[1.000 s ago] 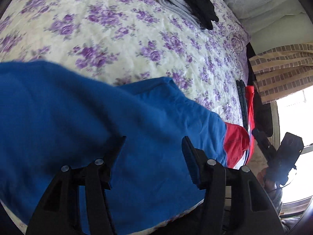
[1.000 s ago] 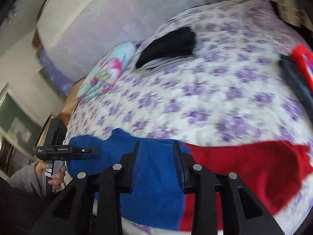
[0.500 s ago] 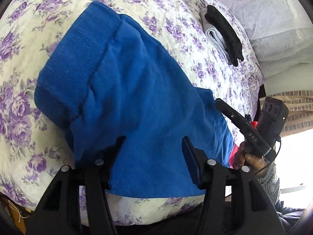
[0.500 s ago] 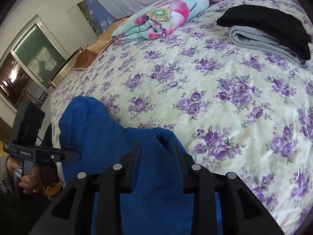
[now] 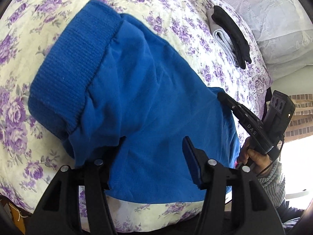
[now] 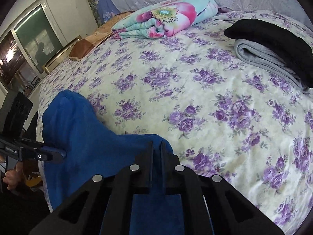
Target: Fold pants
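In the left wrist view, the blue pants are seen lying folded on the floral bedspread near its front edge, with a ribbed knit band at the upper left. The left gripper is held over the lower part of the fabric with its fingers apart; blue cloth lies between them and drapes over the left finger, and no squeeze on it can be made out. At the right edge, the right gripper is seen in a hand with a grey ribbed sleeve, its tip at the pants' right side. Farther back, a black garment rests on a folded grey garment. In the right wrist view, the right gripper's jaws have just been closing and are pressed together on a raised fold of the blue pants, pinched between the fingers. The left gripper is seen at the left edge, its tip at the cloth. A folded flowered quilt lies at the head of the bed.
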The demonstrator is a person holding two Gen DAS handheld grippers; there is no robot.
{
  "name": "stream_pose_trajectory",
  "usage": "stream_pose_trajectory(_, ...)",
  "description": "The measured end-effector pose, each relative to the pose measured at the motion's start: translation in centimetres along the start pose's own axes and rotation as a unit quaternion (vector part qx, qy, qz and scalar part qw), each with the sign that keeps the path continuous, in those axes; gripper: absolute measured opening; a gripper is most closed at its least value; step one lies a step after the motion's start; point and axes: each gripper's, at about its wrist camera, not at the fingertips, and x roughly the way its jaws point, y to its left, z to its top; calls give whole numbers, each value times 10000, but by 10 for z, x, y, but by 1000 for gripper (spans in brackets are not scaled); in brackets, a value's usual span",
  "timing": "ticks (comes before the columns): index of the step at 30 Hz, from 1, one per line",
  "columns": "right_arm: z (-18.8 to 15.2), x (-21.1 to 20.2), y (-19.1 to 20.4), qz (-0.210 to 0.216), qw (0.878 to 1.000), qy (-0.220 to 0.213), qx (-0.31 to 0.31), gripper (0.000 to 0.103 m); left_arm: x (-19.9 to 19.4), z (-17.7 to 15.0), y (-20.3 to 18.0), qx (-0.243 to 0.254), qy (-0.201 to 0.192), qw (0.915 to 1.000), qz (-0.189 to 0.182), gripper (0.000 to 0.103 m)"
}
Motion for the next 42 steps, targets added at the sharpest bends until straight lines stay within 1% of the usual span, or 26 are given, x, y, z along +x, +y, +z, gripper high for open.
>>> stream_pose_trajectory(4, -6, 26, -11, -179, 9992, 234, 270, 6, 6, 3, -4, 181, 62, 9997, 167, 55)
stream_pose_trajectory(7, -9, 34, -13, -164, 9989, 225, 380, 8, 11, 4, -5, 262, 96, 9993, 246, 55)
stream_pose_trajectory(8, -9, 31, -14, -119, 9988, 215, 427, 11, 11, 5, -5, 264, 99, 9993, 238, 55)
stream_pose_trajectory(10, -8, 20, -15, -107, 9986, 167, 492, 25, 4, 5, -7, 258, 69, 9995, 192, 55)
stream_pose_trajectory(14, -8, -26, -8, -231, 9982, -302, 457, 25, -23, 8, -14, 459, -336, 9981, 235, 55)
stream_pose_trajectory(16, -11, -44, -1, -222, 9975, -496, 460, 25, -33, 14, -14, 512, -588, 9963, 370, 55)
stream_pose_trajectory(18, -19, -52, 8, -130, 9974, -486, 520, 25, -30, 22, -10, 503, -554, 9961, 476, 55)
stream_pose_trajectory(20, -30, -41, 14, -145, 9981, -266, 537, 25, -21, 29, -8, 517, -494, 9962, 505, 55)
stream_pose_trajectory(22, -43, -20, 15, -173, 9977, 59, 658, 25, -7, 34, -16, 837, -488, 9927, 713, 55)
stream_pose_trajectory(23, -50, -6, 12, -176, 9961, 316, 809, 25, -3, 36, -22, 1025, -517, 9899, 829, 55)
stream_pose_trajectory(24, -58, 3, 10, -201, 9949, 386, 914, 24, 0, 37, -27, 1241, -556, 9861, 951, 55)
stream_pose_trajectory(25, -61, 3, 10, -216, 9950, 276, 938, 23, 3, 38, -34, 1422, -564, 9821, 1103, 55)
stream_pose_trajectory(26, -61, 1, 12, -236, 9951, 255, 926, 23, 1, 38, -37, 1491, -522, 9810, 1128, 55)
stream_pose_trajectory(27, -59, -5, 14, -300, 9951, 235, 914, 24, -5, 37, -39, 1514, -494, 9819, 1023, 55)
stream_pose_trajectory(28, -58, -15, 17, -369, 9954, 131, 880, 25, -14, 35, -42, 1544, -485, 9835, 804, 56)
stream_pose_trajectory(29, -57, -29, 21, -429, 9958, -15, 808, 25, -23, 33, -41, 1602, -503, 9833, 705, 57)
stream_pose_trajectory(30, -58, -40, 25, -466, 9962, -108, 732, 30, -30, 30, -41, 1696, -532, 9816, 701, 60)
stream_pose_trajectory(31, -60, -50, 29, -485, 9965, -157, 663, 35, -34, 26, -38, 1822, -522, 9787, 785, 66)
stream_pose_trajectory(32, -65, -58, 34, -497, 9968, -182, 596, 37, -33, 22, -34, 1909, -464, 9764, 902, 67)
stream_pose_trajectory(34, -76, -65, 46, -478, 9976, -111, 487, 39, -25, 19, -18, 2029, -377, 9718, 1137, 66)
stream_pose_trajectory(36, -91, -61, 56, -430, 9980, 158, 445, 41, -21, 16, -11, 2134, -483, 9694, 1113, 63)
stream_pose_trajectory(38, -109, -43, 62, -545, 9956, 625, 440, 44, -18, 11, -17, 2408, -584, 9603, 1281, 64)
stream_pose_trajectory(39, -117, -36, 64, -637, 9945, 706, 441, 45, -16, 9, -20, 2507, -624, 9567, 1345, 65)
stream_pose_trajectory(40, -121, -37, 66, -713, 9952, 530, 410, 45, -14, 8, -23, 2556, -649, 9547, 1381, 70)
stream_pose_trajectory(41, -120, -39, 68, -765, 9948, 498, 444, 45, -13, 6, -25, 2575, -651, 9542, 1374, 75)
stream_pose_trajectory(42, -117, -43, 70, -801, 9942, 493, 519, 45, -14, 6, -27, 2577, -664, 9544, 1352, 76)
